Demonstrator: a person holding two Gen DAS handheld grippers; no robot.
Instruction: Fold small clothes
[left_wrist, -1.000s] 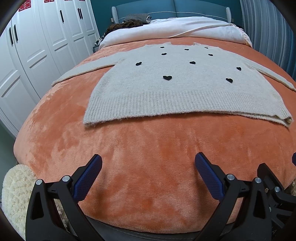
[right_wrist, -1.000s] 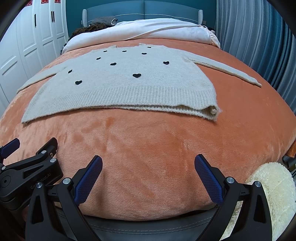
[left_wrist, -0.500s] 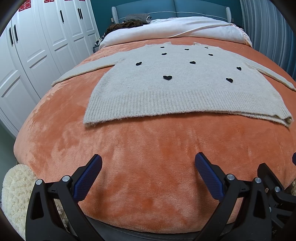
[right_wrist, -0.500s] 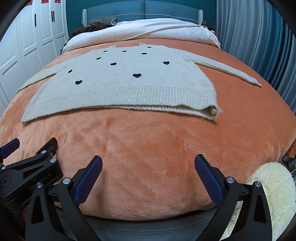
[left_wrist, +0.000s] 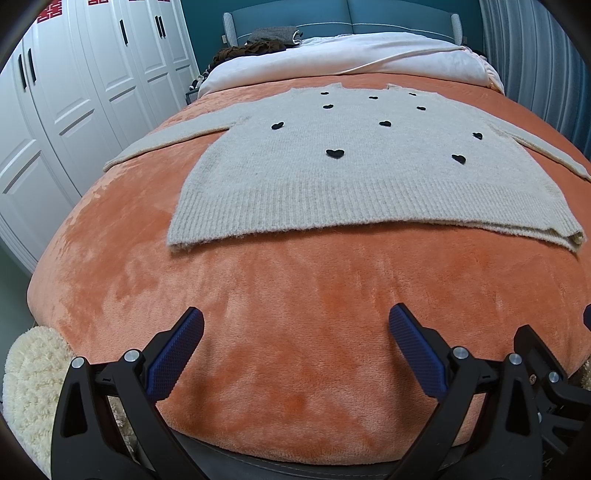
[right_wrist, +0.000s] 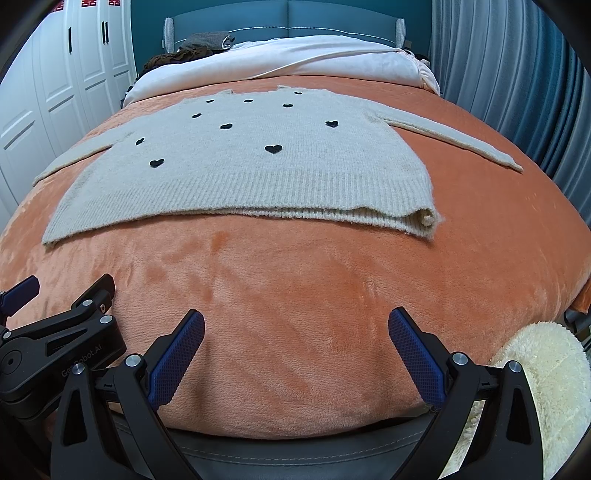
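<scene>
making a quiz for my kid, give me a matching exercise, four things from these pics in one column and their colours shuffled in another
Things:
1. sweater
2. blanket
3. headboard
4. wardrobe

Colours:
a. teal
b. white
c. beige with black hearts
d. orange

Pairs: 1-c, 2-d, 3-a, 4-b

Left tongs (left_wrist: 295, 332) and right tongs (right_wrist: 295, 332) gape wide, side by side
</scene>
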